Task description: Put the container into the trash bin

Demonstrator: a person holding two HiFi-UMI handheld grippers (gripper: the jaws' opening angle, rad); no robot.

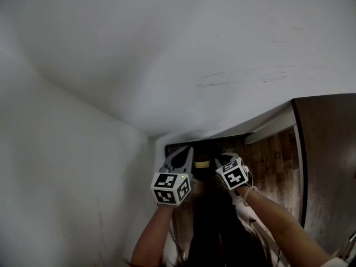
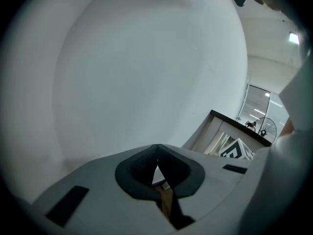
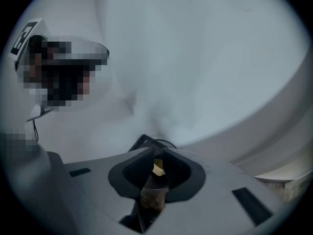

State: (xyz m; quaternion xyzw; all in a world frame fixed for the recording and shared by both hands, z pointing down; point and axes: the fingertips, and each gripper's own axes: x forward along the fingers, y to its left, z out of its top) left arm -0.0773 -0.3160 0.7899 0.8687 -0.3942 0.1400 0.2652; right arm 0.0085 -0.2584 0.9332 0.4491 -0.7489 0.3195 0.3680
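Grey left tool (image 2: 157, 148), right tool (image 3: 158, 153), marker cubes (image 1: 171, 188)

Left tongs (image 2: 157, 147) tips pressed together, nothing gripped. White wall (image 2: 146, 67) fills most of view. Marker cube (image 2: 237, 150) at right; fan (image 2: 267, 129) far behind.

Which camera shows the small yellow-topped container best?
The right gripper view: the container sits close up between the jaws of the right gripper, dark body and yellow top showing. The head view catches only a yellowish sliver of it, low in the frame. The left gripper view misses it.
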